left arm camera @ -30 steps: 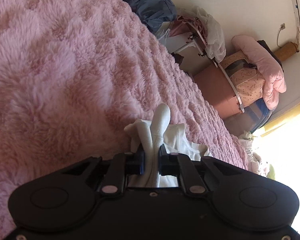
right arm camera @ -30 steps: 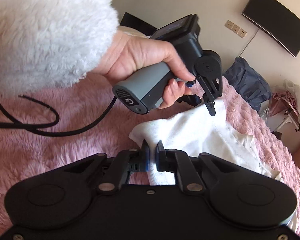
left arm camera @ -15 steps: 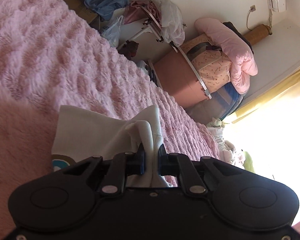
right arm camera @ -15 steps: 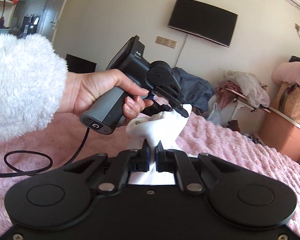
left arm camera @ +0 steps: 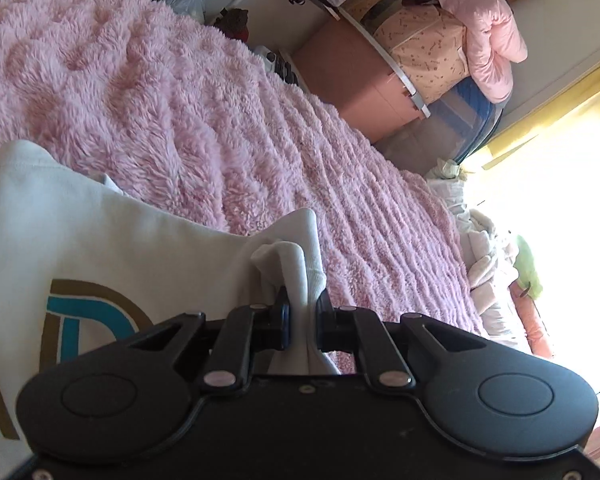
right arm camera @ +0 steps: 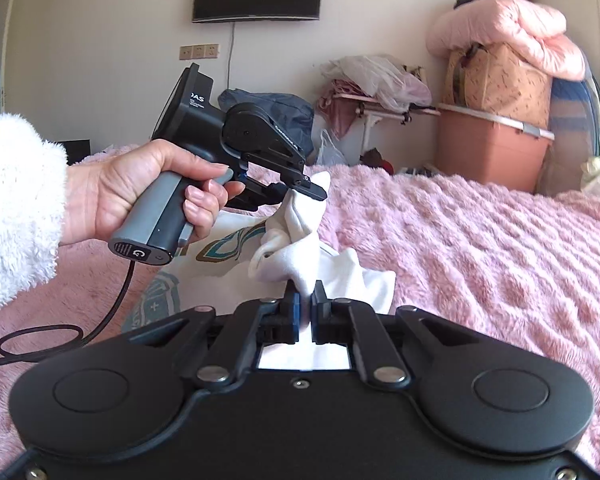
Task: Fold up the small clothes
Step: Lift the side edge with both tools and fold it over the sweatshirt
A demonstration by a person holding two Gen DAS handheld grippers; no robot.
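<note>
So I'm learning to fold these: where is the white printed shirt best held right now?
By two bunched edge points, as now: left hand-held gripper and right hand-held gripper each pinch a gathered bit of the white printed shirt from above, so it hangs over the pink blanket.

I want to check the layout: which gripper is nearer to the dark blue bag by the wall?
Left, probably. The left gripper is ahead of the right gripper, in line with the dark blue bag; the right one sits farther back.
</note>
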